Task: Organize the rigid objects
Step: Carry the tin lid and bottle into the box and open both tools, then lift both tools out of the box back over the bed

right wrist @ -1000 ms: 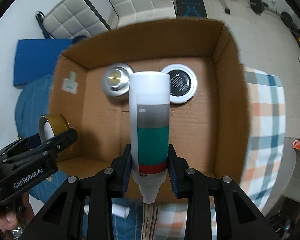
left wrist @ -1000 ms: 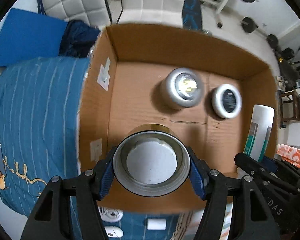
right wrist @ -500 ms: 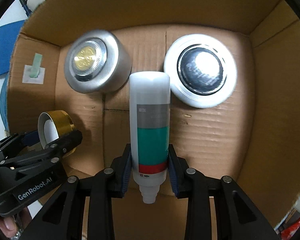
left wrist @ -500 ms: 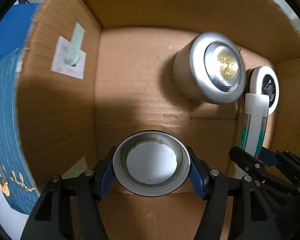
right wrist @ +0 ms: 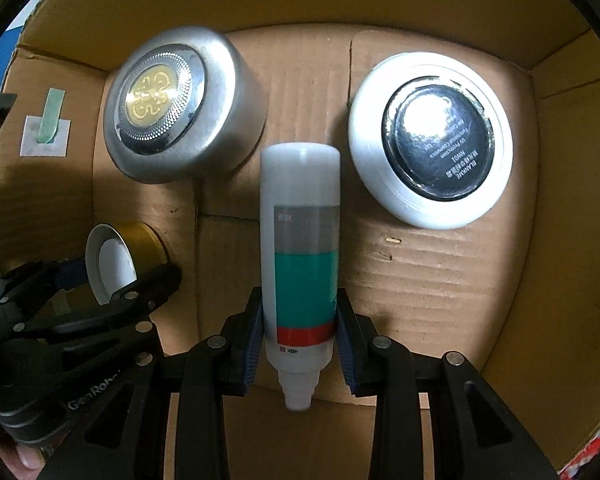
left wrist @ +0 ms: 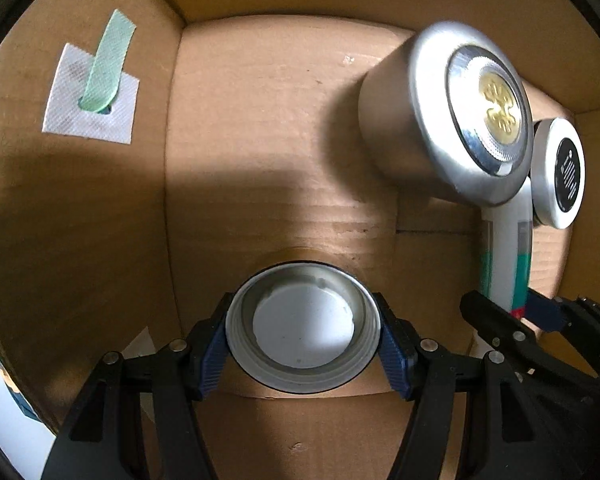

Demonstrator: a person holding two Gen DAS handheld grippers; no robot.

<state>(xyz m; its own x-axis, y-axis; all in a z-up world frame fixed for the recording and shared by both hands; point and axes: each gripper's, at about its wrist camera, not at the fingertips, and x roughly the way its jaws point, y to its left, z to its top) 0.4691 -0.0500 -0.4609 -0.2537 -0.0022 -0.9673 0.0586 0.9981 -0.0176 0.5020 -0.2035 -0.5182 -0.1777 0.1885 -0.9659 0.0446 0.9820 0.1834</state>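
Both grippers reach down inside a cardboard box (left wrist: 268,128). My left gripper (left wrist: 303,332) is shut on a gold-sided jar lid (left wrist: 303,326) with a white inside, held low over the box floor; the same gold lid (right wrist: 116,260) shows at the left of the right wrist view. My right gripper (right wrist: 300,328) is shut on a white bottle (right wrist: 300,240) with grey, teal and red bands, its nozzle pointing back at the camera. In the left wrist view the bottle (left wrist: 506,256) stands at the right. A silver puck light (right wrist: 172,104) and a white round compact (right wrist: 432,140) lie at the box's far side.
The box walls (right wrist: 560,200) close in on all sides. A white patch with a green tape strip (left wrist: 100,92) sticks to the left wall. Bare cardboard floor lies between the gold lid and the puck light (left wrist: 452,116). A fingertip (right wrist: 24,458) shows at the lower left.
Both grippers have sunk from above the box rim to deep inside it, still holding the lid and the bottle. The room and the blue cloth outside have dropped out of view.
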